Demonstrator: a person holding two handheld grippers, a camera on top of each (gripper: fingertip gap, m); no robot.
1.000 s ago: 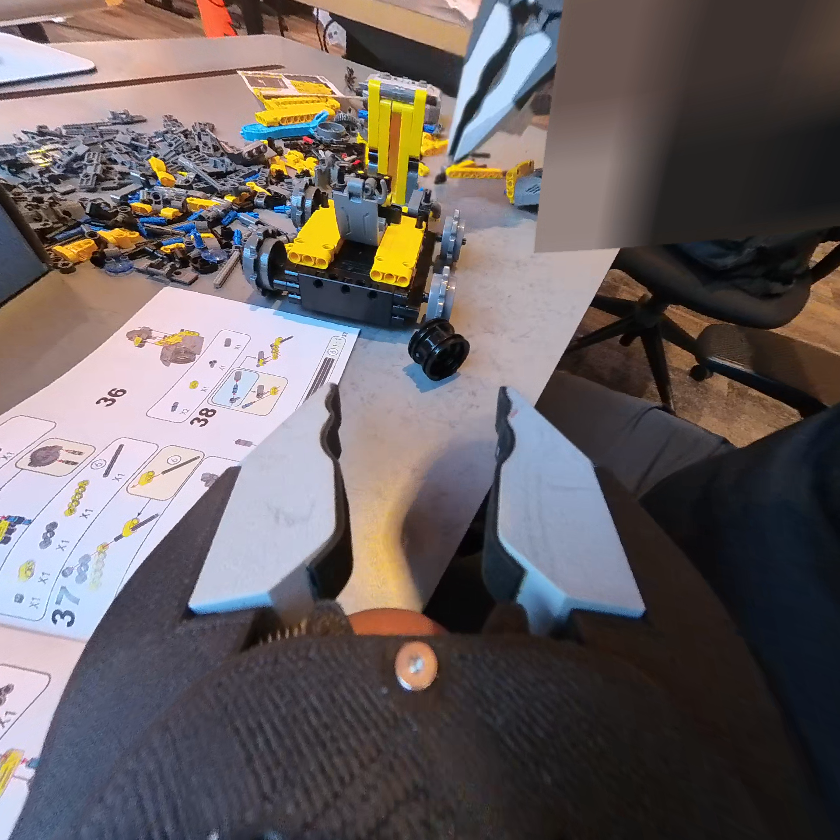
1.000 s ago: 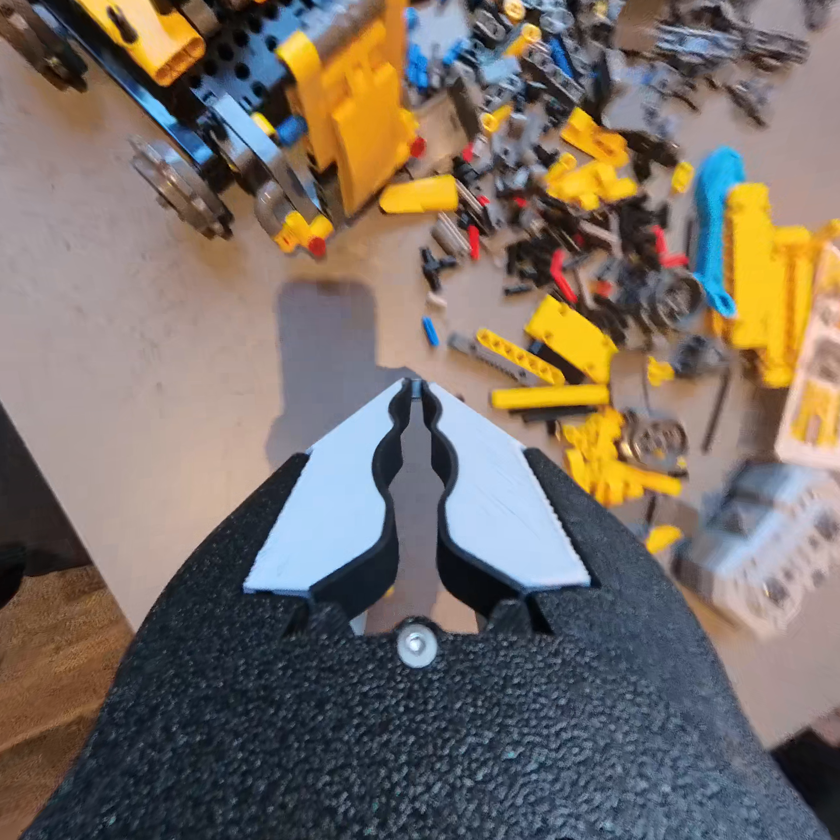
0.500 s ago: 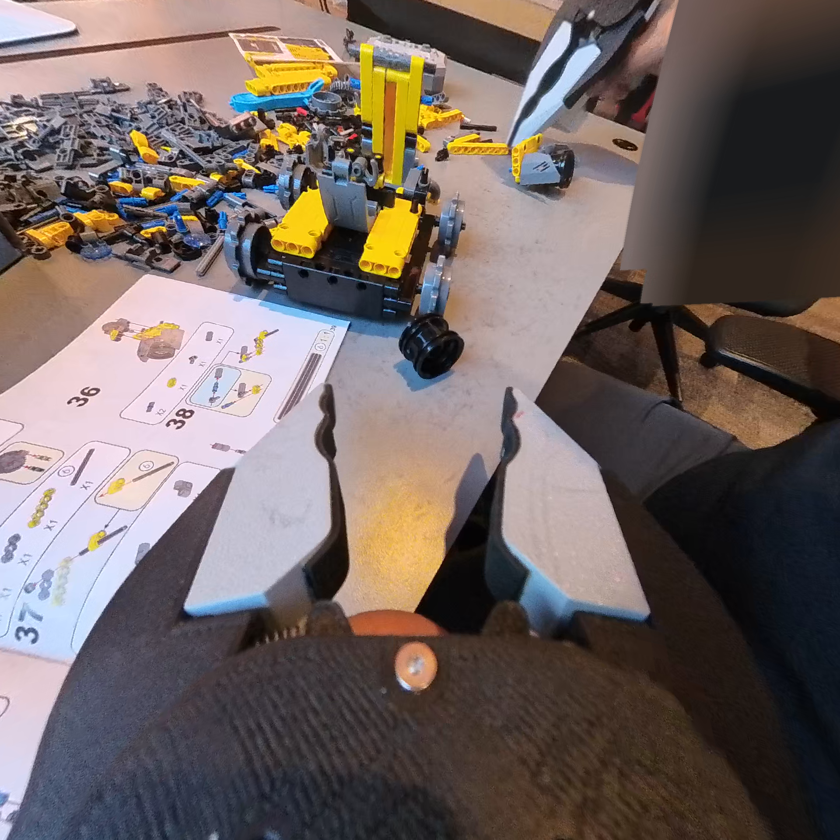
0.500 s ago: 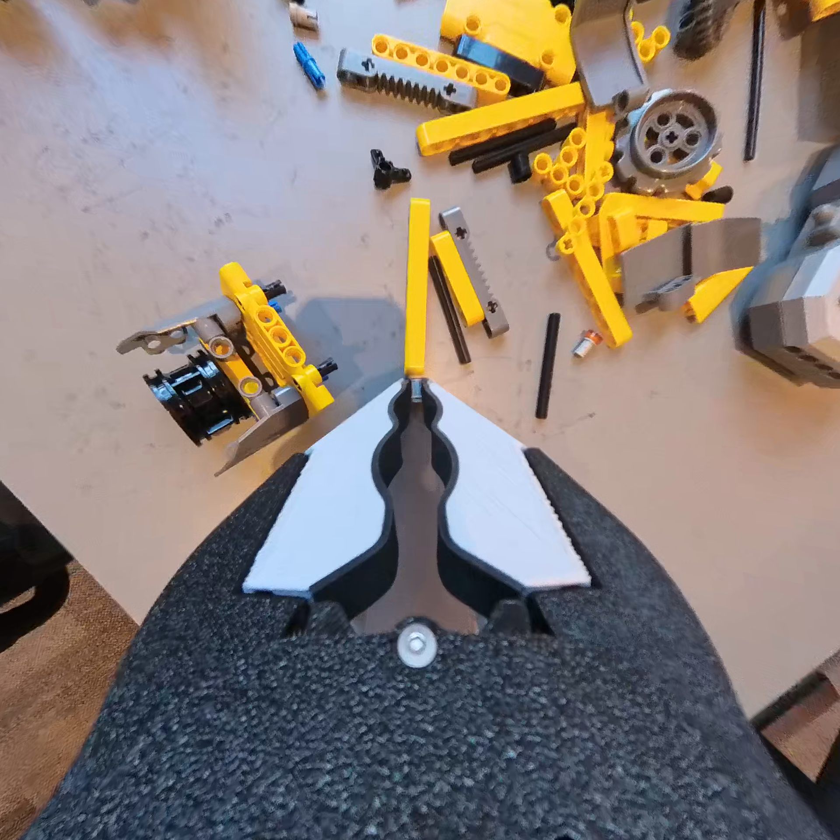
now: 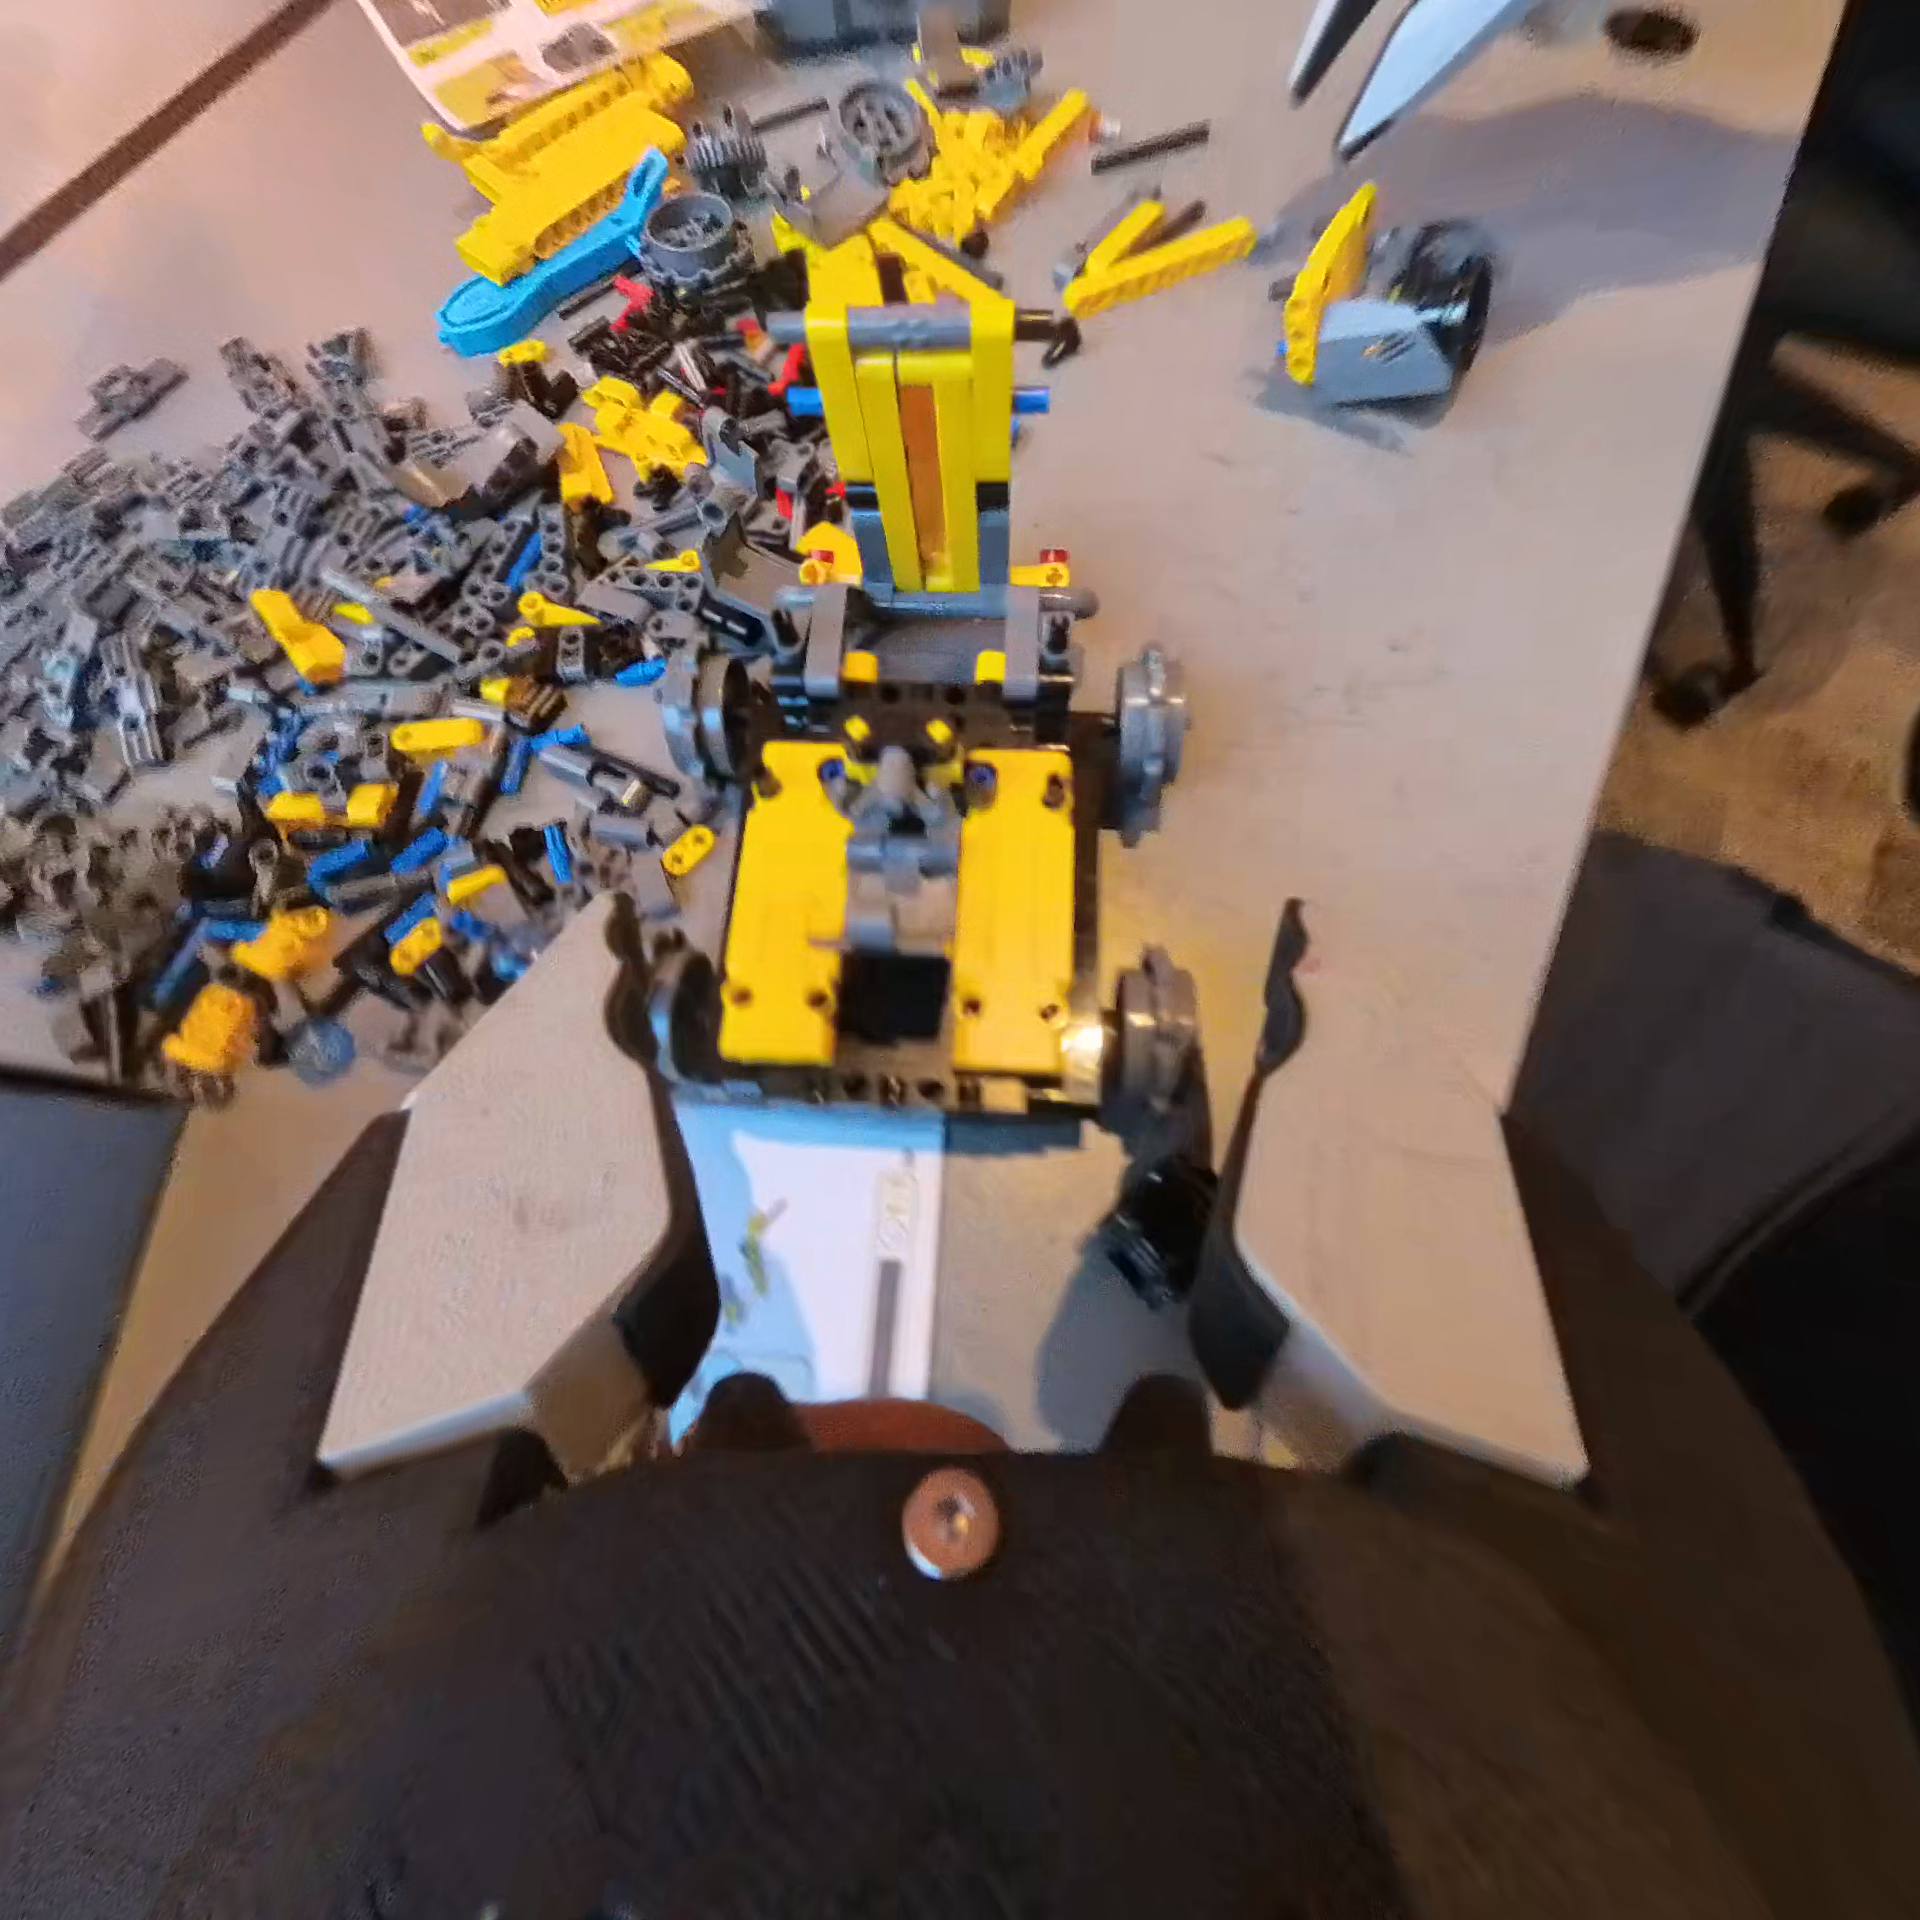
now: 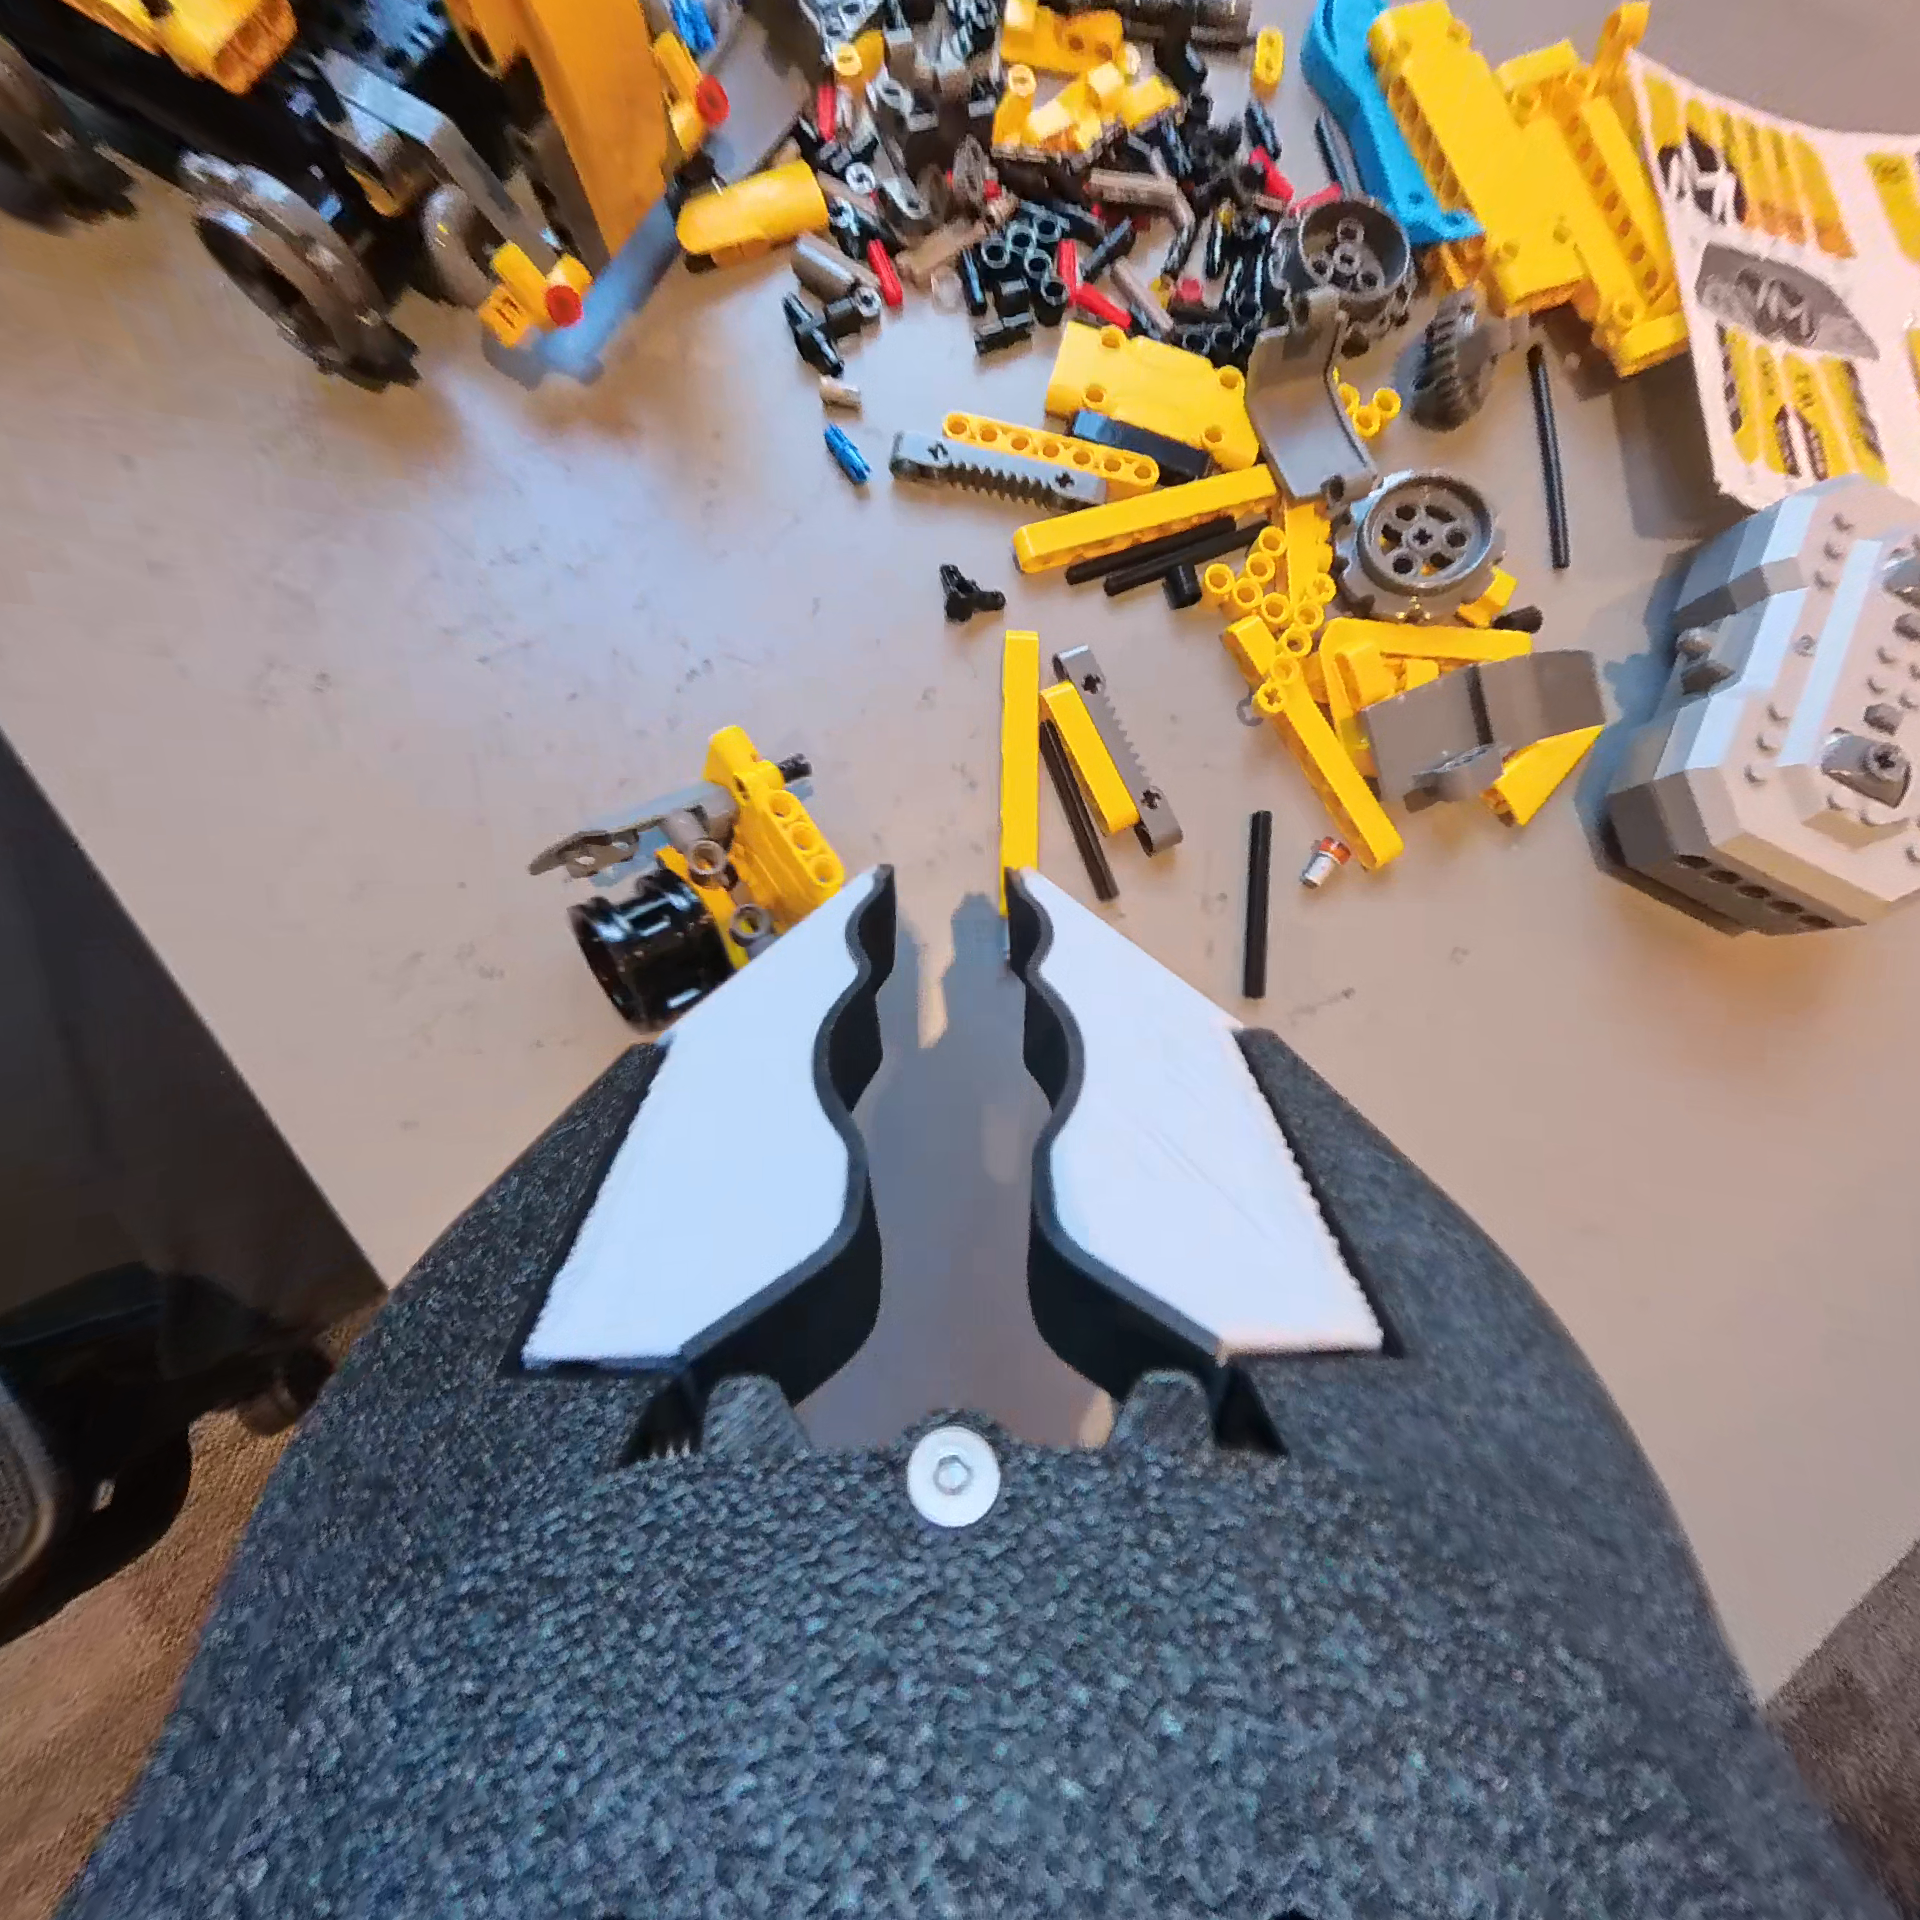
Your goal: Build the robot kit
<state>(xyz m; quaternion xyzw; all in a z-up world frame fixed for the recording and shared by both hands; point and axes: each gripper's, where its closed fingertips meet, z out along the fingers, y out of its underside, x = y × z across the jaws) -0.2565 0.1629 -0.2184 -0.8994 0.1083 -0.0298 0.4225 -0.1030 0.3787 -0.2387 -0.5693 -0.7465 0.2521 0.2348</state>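
Observation:
A yellow and black brick vehicle (image 5: 894, 914) with grey wheel hubs stands on the table. My left gripper (image 5: 956, 935) is wide open, and its two fingers straddle the vehicle's near end. The pads do not press on it. A gap shows beside the right hub (image 5: 1153, 1023). A loose black wheel (image 5: 1153, 1231) lies by the right finger. My right gripper (image 6: 948, 899) is a little open and holds nothing. It hovers low over the table, and a long yellow beam (image 6: 1019, 758) ends at its right fingertip (image 6: 1023, 904). A small yellow, grey and black sub-assembly (image 6: 691, 883) lies just to its left. The right gripper also shows far off in the left wrist view (image 5: 1330, 114).
A big pile of grey, blue and yellow parts (image 5: 312, 675) lies left of the vehicle. An instruction sheet (image 5: 821, 1226) lies under my left fingers. More beams and gears (image 6: 1299, 582), a grey block (image 6: 1787, 748), a blue tool (image 6: 1361, 114) and a printed sheet (image 6: 1787, 291) lie ahead of the right gripper. The table edge (image 5: 1621, 727) runs on the right. There is about 30 centimetres between the tips of the two grippers.
My left gripper has moved forward from over the sheet to the vehicle and opened much wider. My right gripper, shut before, has parted its fingers over the near end of the yellow beam.

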